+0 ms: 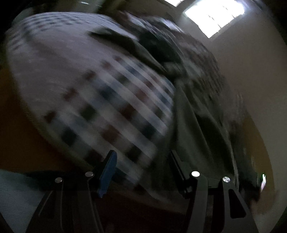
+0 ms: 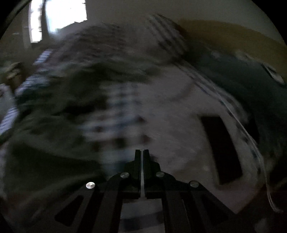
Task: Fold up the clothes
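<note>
Both views are dim and motion-blurred. A bed with a white checked cover [image 1: 100,93] fills the left wrist view. A dark green garment [image 1: 200,125] lies crumpled along its right side, and dark clothes [image 1: 157,44] lie further back. My left gripper [image 1: 143,166] is open and empty above the cover's near edge, close to the green garment. In the right wrist view the checked cover [image 2: 161,111] lies ahead, with dark green clothing [image 2: 53,114] heaped at the left. My right gripper [image 2: 142,152] is shut, with nothing visible between its fingers.
A bright window [image 1: 213,16] sits in the pale wall beyond the bed; it also shows in the right wrist view [image 2: 57,16]. A flat dark rectangular object [image 2: 220,148] lies on the cover at right. A dark pillow or bag [image 2: 233,78] lies at the far right.
</note>
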Action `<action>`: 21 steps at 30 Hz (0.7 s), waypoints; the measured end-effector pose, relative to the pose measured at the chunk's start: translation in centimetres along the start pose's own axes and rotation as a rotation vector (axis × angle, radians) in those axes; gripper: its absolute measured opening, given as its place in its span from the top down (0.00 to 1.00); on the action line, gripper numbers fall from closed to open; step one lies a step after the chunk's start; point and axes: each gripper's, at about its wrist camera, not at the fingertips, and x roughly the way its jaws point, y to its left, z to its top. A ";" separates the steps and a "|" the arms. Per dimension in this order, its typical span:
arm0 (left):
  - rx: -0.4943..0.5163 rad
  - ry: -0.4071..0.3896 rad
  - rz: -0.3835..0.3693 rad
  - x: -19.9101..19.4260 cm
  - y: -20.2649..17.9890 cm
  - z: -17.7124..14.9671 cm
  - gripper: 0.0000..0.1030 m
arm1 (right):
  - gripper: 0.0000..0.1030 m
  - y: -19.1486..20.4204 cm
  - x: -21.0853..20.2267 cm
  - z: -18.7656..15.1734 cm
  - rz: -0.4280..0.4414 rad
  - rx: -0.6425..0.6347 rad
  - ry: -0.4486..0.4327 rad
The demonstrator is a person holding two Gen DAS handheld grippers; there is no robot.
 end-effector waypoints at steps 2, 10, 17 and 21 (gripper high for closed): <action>0.087 0.052 0.035 1.2 -1.5 -0.7 0.38 | 0.97 0.1 -1.0 -0.4 0.040 0.013 -0.027; 0.143 0.140 0.096 3.4 -2.3 -1.4 0.39 | 0.91 5.3 -2.5 -2.0 0.153 -0.169 -0.076; 0.052 0.240 0.036 5.2 -0.5 -1.6 0.98 | 0.91 9.2 -4.5 -3.5 0.277 -0.314 -0.135; -0.032 0.187 -0.095 3.7 0.3 -1.4 0.99 | 0.90 12.9 -6.6 -5.5 0.393 -0.438 -0.165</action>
